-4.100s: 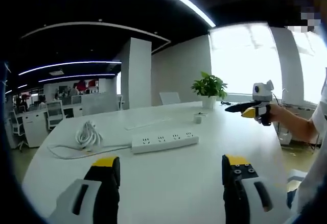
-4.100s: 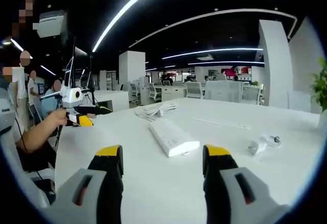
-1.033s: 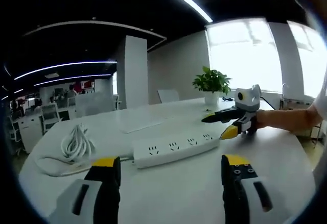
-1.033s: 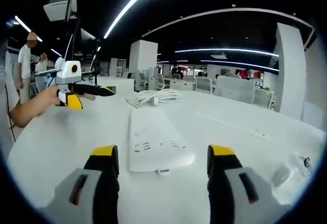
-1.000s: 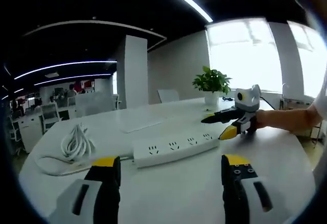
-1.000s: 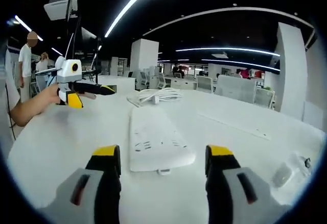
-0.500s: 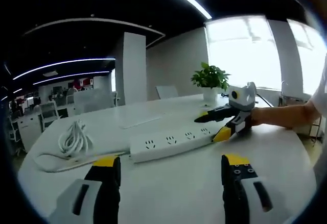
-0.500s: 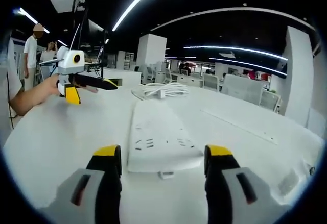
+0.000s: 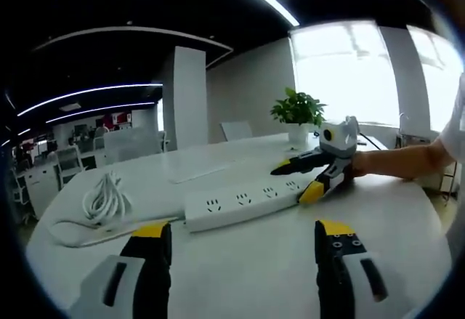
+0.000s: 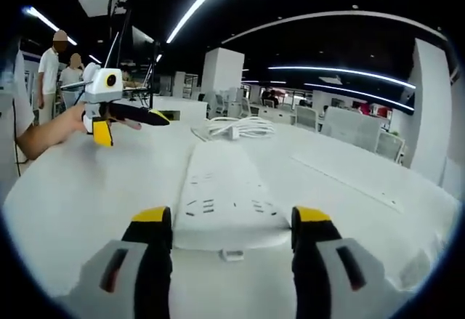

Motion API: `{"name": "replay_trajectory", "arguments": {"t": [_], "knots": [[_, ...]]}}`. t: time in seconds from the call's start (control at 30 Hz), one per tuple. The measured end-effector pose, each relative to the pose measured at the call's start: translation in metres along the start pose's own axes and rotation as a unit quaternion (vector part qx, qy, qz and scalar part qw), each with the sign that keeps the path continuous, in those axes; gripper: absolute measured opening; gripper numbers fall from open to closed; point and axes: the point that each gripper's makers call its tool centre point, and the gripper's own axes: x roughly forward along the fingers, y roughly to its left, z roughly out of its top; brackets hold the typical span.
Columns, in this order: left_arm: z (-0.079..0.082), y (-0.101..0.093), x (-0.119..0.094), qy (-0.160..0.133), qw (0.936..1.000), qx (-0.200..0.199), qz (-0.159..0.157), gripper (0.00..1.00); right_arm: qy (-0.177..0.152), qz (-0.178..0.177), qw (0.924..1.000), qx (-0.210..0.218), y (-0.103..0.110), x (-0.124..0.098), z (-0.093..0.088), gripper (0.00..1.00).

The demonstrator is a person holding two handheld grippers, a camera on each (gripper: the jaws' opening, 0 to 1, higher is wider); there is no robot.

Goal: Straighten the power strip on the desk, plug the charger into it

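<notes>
A white power strip (image 9: 243, 202) lies on a large white desk (image 9: 240, 275) in an open-plan office. In the left gripper view it runs across the middle of the desk, sockets facing up, and its cable leads off to a loose white coil (image 9: 105, 201) at the left.

The left gripper (image 9: 236, 250) hovers low over the near part of the desk, its two yellow-tipped jaws wide apart and holding nothing, short of the strip. From the right of this view the right gripper (image 9: 304, 177) comes in, held in a person's hand (image 9: 357, 165). Its jaws are spread at the strip's right end, one above and one beside it (whether they touch the strip cannot be told).

In the right gripper view the power strip (image 10: 221, 192) stretches away lengthwise, its near end lying between the right gripper's (image 10: 231, 233) parted jaws, which are not closed on it. The coiled cable (image 10: 234, 127) lies at the far end. At the left of this view the left gripper (image 10: 127, 123) is raised above the desk, released.

A potted plant (image 9: 296, 115) stands at the far edge of the desk, by the bright window. The charger is not made out.
</notes>
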Motion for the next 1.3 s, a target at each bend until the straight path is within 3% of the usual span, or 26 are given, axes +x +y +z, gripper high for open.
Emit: {"name": "replay_trajectory", "arguments": {"t": [0.7,0.97,1.1,1.17,1.3], "knots": [[-0.002,0.0,0.0,0.005,0.9999,0.013,0.001,0.83,0.015,0.038,0.9991,0.016,0.002,0.006,-0.008,0.69],[-0.008,-0.001,0.005,0.009,0.9995,0.027,-0.017,0.83,0.014,0.042,0.9989,0.017,0.002,0.006,-0.008,0.68],[-0.012,0.011,0.012,0.013,0.9994,0.015,-0.028,0.82,0.015,0.045,0.9987,0.016,0.001,0.006,-0.008,0.68],[-0.016,0.023,0.015,0.036,0.9981,0.044,-0.027,0.83,0.014,0.046,0.9987,0.015,0.001,0.006,-0.008,0.68],[-0.006,0.039,0.025,0.034,0.9946,0.09,-0.039,0.83,0.011,0.047,0.9987,0.015,0.001,0.006,-0.007,0.68]]}}
